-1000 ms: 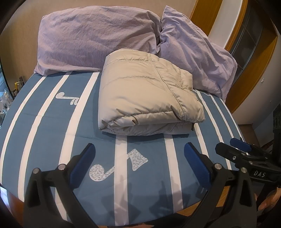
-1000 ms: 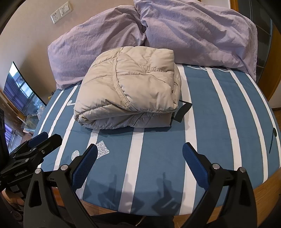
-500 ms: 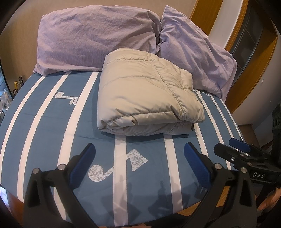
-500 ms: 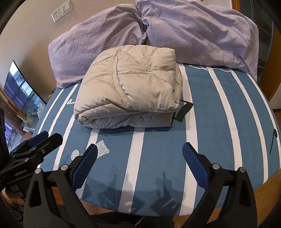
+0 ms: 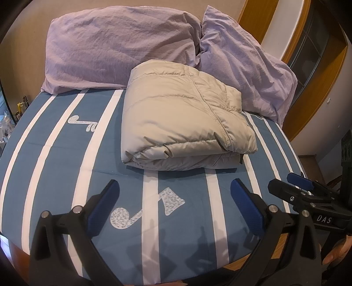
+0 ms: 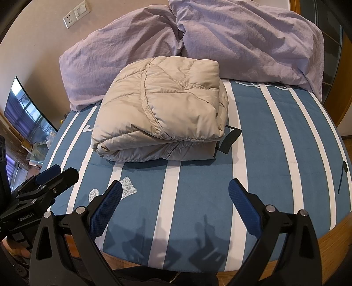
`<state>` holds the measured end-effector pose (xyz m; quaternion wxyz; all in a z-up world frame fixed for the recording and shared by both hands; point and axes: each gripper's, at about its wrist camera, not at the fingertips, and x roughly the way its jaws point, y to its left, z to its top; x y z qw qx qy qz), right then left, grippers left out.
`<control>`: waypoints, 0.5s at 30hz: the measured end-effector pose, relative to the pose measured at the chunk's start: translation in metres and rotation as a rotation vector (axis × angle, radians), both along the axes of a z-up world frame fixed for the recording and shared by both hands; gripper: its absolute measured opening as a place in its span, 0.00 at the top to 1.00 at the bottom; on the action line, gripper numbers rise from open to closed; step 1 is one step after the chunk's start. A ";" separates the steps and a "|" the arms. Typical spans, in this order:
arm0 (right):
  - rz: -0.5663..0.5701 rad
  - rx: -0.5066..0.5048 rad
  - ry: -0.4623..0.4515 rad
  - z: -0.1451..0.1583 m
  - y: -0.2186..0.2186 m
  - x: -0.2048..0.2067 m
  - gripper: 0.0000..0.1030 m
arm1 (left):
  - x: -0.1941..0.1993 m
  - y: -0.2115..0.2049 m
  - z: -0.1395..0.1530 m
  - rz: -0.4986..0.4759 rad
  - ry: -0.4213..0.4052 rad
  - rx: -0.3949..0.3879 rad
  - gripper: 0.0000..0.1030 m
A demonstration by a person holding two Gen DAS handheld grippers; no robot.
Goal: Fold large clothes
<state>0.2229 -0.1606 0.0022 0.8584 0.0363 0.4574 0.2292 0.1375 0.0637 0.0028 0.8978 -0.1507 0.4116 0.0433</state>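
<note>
So the beige puffer jacket [image 5: 184,123] is sitting folded into a fat rectangle on the bed [image 5: 55,154], its far edge right up against the two lilac pillows [image 5: 118,46]. Looks pretty much done to me, layers stacked and nothing dangling except a dark strap [image 6: 230,137] poking out on one side.

Both tongs are spread wide and holding nothing: left tongs [image 5: 175,205] and right tongs [image 6: 175,204] hover over the foot end of the bed, well short of the jacket. My guess is they're backed off because there's nothing left to grab.

Bedsheet is blue with white stripes and music-note prints. Beyond the pillows there's a beige wall with a socket plate [image 6: 76,13], and a TV [image 6: 26,114] off to the side.
</note>
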 end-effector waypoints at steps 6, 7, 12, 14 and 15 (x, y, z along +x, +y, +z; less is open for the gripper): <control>0.000 0.000 0.000 0.000 0.000 0.000 0.04 | 0.001 -0.001 0.000 0.000 0.000 0.001 0.02; 0.000 0.000 0.000 0.000 0.000 0.000 0.04 | 0.001 -0.001 0.000 0.000 0.000 0.001 0.02; 0.001 0.000 -0.001 0.000 0.000 0.001 0.04 | 0.001 -0.001 0.000 0.003 0.001 -0.001 0.02; 0.000 0.000 0.001 0.000 0.000 0.001 0.04 | 0.001 0.000 0.000 0.004 0.002 -0.001 0.02; 0.000 0.000 0.001 0.000 0.000 0.001 0.04 | 0.001 0.000 0.000 0.003 0.002 -0.001 0.02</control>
